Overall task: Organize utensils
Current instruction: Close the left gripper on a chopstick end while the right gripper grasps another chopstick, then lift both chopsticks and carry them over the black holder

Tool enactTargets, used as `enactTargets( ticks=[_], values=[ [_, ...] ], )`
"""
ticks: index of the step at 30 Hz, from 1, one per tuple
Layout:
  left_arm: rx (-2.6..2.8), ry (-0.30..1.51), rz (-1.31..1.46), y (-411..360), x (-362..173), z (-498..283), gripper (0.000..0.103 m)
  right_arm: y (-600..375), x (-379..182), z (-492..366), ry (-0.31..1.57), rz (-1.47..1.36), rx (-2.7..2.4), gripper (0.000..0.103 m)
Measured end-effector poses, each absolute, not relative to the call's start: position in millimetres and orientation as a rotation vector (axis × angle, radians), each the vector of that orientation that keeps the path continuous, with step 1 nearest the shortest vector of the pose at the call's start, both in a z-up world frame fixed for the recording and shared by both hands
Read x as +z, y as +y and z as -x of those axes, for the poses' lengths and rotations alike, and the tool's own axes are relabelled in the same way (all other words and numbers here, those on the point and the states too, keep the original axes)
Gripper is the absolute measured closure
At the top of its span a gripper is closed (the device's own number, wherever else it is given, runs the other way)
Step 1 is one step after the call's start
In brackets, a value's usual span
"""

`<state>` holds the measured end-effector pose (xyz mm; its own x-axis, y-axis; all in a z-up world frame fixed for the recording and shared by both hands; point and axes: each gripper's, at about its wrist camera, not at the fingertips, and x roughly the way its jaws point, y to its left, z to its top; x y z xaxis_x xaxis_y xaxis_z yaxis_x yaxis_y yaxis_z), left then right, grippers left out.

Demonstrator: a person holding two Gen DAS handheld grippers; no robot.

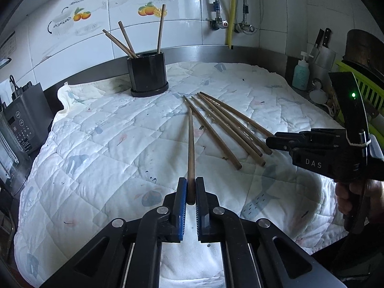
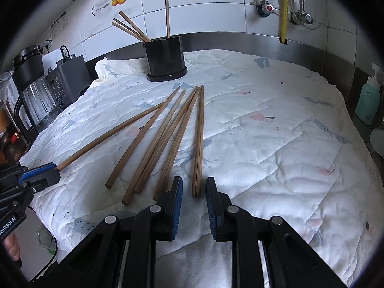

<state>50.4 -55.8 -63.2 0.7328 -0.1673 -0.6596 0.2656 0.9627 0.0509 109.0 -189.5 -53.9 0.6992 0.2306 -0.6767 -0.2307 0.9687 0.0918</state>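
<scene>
One chopstick (image 1: pixel 190 148) is clamped by its thick end in the left gripper (image 1: pixel 191 192), its long axis pointed straight ahead. The right gripper (image 2: pixel 194 189) is held apart around the end of the nearest loose chopstick (image 2: pixel 199 141). Farther off, ahead and slightly left of the left gripper, the holder (image 1: pixel 147 73) is seen with several chopsticks inside.

Open quilt (image 2: pixel 276 144) right of the loose chopsticks (image 2: pixel 168 139); black holder (image 2: pixel 165 57) upright at their far tips.

White tiled wall (image 1: pixel 182 31) (fruit decals), steel counter edge (image 2: pixel 240 40), quilted cloth (image 1: pixel 120 144).
</scene>
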Motion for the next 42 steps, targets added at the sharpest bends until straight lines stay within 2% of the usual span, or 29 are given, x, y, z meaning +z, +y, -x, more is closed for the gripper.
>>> enactTargets(
  ticks=[6, 25, 42],
  values=[
    [-0.234, 0.683, -0.147, -51.8, -49.1, -55.3, 0.097, -184.4, -53.4, -108.6, 0.741, 0.053, 0.235, 0.092],
    [-0.240, 0.620, -0.150, -24.7, 14.5, -92.1, 0.097, -194.5, 31.5, -116.8, 0.544, 0.078, 0.238, 0.093],
    [-0.249, 0.596, -0.077, 13.4, 76.2, -164.2, 0.097, -192.3, 91.6, -171.8, 0.508, 0.114, 0.297, 0.093]
  ],
)
